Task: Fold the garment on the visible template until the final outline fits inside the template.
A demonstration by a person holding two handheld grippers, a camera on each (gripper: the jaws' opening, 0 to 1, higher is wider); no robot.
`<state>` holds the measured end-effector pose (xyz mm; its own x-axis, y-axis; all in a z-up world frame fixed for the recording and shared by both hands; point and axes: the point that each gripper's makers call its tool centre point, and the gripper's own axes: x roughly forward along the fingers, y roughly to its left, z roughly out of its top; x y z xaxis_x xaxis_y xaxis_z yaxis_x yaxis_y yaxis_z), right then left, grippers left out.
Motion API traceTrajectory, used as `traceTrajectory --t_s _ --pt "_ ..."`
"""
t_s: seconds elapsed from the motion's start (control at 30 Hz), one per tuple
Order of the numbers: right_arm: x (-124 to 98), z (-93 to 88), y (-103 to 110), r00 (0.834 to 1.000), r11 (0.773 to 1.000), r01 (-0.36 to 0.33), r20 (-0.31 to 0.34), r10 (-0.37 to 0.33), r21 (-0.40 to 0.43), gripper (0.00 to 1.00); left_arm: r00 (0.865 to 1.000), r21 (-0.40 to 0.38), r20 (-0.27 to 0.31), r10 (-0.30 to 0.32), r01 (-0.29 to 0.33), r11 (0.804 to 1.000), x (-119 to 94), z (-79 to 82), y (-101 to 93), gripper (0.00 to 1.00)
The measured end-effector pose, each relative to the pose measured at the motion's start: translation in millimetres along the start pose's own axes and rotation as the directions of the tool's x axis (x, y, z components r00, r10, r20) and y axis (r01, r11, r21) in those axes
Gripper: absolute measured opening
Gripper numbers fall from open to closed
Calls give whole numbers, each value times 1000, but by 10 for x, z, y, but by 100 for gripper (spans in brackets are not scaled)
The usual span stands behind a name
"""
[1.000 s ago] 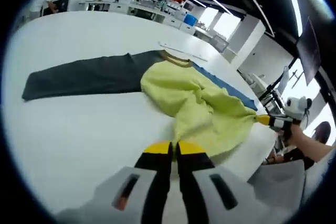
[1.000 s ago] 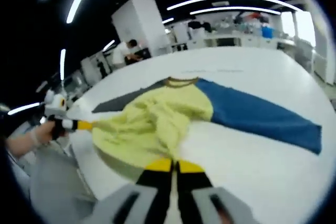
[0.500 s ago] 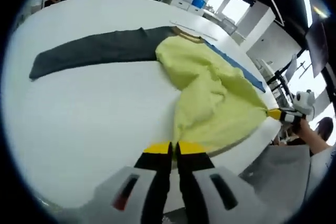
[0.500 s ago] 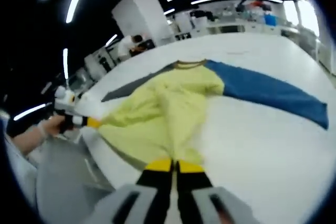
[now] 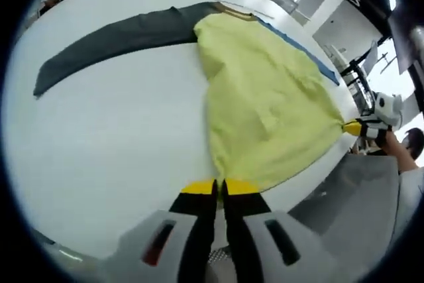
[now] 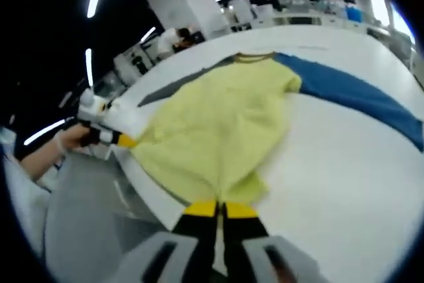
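Holding the shirt hem, your left gripper and right gripper are both closed on it, stretching it flat on the table ahead before folding.

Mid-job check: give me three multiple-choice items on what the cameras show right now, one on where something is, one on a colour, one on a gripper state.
1. Where does the garment's hem lie?
A. At the table edge nearest the grippers
B. Hanging off the far edge
C. On the floor

2. What colours are the two sleeves?
A. Both yellow
B. Dark grey and blue
C. Red and white

3. What is the left gripper doing?
A. Open above the collar
B. Shut on the hem
C. Holding a sleeve

Answers: 1 A, the hem reaches the near edge of the table; 2 B, one sleeve on each side of the yellow body; 3 B, its jaws are closed on yellow fabric, as are the right gripper's.
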<state>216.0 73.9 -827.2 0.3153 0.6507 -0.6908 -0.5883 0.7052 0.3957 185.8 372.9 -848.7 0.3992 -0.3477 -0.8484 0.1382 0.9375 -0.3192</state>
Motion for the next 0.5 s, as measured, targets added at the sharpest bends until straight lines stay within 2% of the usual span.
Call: traceTrajectory --t_s 0.17,0.4,0.5 --pt "81 -85 26 999 1000 -18 -46 18 4 0 1000 3 -7 10 -10 1000 -14 -11 42 1" --pt "63 -139 123 997 1000 -23 -71 24 11 0 1000 14 -20 24 -24 1000 -27 -35 79 1" --pt "76 -143 88 997 1000 -19 -69 20 8 0 1000 17 -18 21 -21 1000 -30 -30 77 1"
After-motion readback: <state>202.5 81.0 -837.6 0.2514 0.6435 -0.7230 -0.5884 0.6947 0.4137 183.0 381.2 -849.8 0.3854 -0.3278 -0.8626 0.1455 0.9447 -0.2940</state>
